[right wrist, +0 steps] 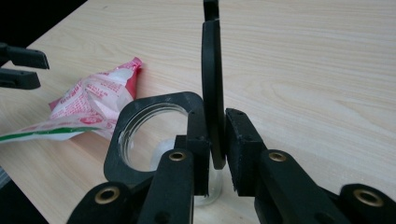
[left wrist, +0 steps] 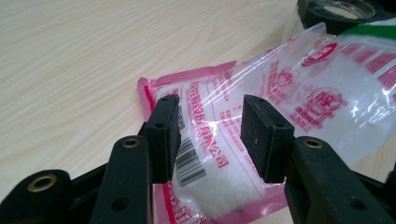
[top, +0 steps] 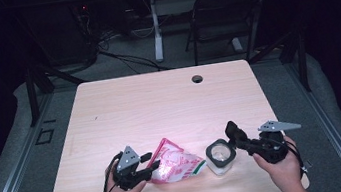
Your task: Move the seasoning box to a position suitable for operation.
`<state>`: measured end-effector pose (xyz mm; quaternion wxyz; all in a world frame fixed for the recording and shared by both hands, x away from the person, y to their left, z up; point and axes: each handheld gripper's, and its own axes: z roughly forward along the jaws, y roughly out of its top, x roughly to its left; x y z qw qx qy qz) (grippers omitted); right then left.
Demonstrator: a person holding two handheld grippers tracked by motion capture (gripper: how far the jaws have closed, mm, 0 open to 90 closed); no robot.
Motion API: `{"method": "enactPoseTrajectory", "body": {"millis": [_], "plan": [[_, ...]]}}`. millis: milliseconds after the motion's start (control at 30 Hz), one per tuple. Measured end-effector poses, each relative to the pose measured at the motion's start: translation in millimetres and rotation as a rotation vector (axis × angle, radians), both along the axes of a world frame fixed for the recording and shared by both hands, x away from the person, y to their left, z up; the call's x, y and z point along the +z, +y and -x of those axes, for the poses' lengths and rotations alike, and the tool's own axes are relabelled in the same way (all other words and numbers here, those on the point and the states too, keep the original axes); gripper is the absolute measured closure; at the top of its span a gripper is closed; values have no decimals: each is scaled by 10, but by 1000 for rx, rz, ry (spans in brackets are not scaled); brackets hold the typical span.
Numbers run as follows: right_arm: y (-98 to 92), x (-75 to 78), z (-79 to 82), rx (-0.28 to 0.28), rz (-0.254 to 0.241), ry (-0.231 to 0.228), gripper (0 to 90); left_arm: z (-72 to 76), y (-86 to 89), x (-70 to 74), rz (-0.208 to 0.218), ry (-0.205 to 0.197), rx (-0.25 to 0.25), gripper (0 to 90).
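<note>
2 grippers low over table, left gripper (left wrist: pixel 210 140) agape astride pink bag (left wrist: pixel 261 116), right gripper (right wrist: pixel 215 154) clamping jar's (right wrist: pixel 154 140) upright lid (right wrist: pixel 212 93)

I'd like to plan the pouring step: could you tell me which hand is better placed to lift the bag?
Left. The left gripper already straddles the pink bag, its jaws open on either side. The right gripper is occupied, apparently clamped on the jar's flip lid.

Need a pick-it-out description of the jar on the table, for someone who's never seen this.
On the wooden table, look along the near edge, right of the pink-and-white bag. The jar stands there: clear glass under a squarish black collar with a round opening, its black lid upright between the right gripper jaws.
</note>
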<state>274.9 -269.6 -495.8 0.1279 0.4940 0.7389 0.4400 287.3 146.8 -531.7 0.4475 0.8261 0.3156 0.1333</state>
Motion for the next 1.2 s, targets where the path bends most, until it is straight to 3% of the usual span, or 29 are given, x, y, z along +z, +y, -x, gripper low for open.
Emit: {"method": "enactPoseTrajectory", "body": {"millis": [233,333,500,867,1200], "plan": [[-49,-39,-182,13,-94,39,819,82,32,-4,-5,-4,9,567],[-63,-52,-225,20,-111,47,821,124,21,-4,-7,-14,8,567],[-89,-77,-272,21,-169,69,814,202,-50,-16,-22,-28,-17,562],[-102,-91,-292,26,-189,74,807,354,-171,-78,-77,-45,-63,483],[-127,-91,-254,14,-199,75,723,468,-233,-118,-103,-39,-104,504]]}}
